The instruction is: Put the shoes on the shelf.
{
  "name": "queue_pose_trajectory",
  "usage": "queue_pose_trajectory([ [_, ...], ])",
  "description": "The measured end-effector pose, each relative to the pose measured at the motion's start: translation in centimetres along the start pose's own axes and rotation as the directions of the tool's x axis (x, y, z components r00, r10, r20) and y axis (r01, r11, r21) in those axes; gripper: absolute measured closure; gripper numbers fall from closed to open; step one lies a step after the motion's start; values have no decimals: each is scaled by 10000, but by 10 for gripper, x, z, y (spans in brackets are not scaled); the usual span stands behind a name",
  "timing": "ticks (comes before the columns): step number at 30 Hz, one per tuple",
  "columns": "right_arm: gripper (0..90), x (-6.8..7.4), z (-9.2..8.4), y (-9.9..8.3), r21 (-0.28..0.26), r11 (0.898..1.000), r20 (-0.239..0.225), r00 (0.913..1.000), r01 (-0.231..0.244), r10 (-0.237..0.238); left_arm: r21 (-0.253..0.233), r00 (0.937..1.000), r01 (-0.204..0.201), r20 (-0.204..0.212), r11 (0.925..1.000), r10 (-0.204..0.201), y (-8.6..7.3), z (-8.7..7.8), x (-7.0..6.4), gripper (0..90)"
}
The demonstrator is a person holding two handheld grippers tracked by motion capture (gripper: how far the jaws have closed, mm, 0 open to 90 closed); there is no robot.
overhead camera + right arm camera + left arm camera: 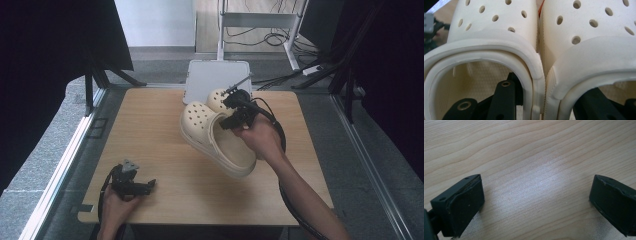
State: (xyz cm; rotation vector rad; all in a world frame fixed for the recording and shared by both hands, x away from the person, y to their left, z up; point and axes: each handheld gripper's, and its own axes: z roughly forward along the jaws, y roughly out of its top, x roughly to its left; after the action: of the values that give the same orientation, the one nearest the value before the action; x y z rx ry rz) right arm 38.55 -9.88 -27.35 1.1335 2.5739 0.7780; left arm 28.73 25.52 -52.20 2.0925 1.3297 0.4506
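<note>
Clamped in our right claw [235, 116] is a pair of cream clogs [220, 137], held side by side and lifted clear of the table [150, 145]. From the right gripper view we see one jaw reaching down into the opening of each shoe, so the two inner side walls, pressed together, are pinched between the jaws; the jaws stand only partly closed because of the thickness of foam between them. The left-hand clog [491, 37] and the right-hand clog [594, 37] in that view both point their perforated toes away from the claw, their long axes running parallel and straight ahead of it.

In the high view the nearer clog hangs tilted, its long axis running diagonally: toe toward the far left, heel toward the near right, just below our right hand [260, 137]. The second clog sits behind it, on the far side of the claw, with its toe cap showing just beyond the jaws, near a white board [210, 75] at the table's far edge.

Our left claw [536, 202] rests low over the bare wood at the near left corner, well apart from the shoes. Its jaws are spread wide with nothing between them.
</note>
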Motion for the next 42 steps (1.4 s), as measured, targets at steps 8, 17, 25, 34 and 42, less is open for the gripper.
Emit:
queue_pose_trajectory([
  [8, 653, -11, 7, 28, -222, 9950, 358, 9946, -971, 979, 2, 10000, -2, 10, 10000, 2, 0, 0, 0, 0],
  [17, 654, -21, 22, 60, -332, 9803, 811, 9770, -1949, 1970, -28, 10000, -22, -25, 10000, 22, 0, 0, 0, 0],
  [25, 653, -33, 36, 82, -525, 9601, 1222, 9524, -2746, 2791, 10, 10000, -61, -20, 10000, 61, 0, 0, 0, 0],
  [34, 653, -49, 46, 102, -762, 9378, 1718, 9220, -3387, 3470, 3, 10000, -60, 27, 10000, 60, 0, 0, 0, 0],
  [42, 653, -69, 58, 117, -990, 9095, 2023, 8868, -4037, 4156, 30, 9999, -82, 64, 10000, 81, 0, 0, 0, 0],
])
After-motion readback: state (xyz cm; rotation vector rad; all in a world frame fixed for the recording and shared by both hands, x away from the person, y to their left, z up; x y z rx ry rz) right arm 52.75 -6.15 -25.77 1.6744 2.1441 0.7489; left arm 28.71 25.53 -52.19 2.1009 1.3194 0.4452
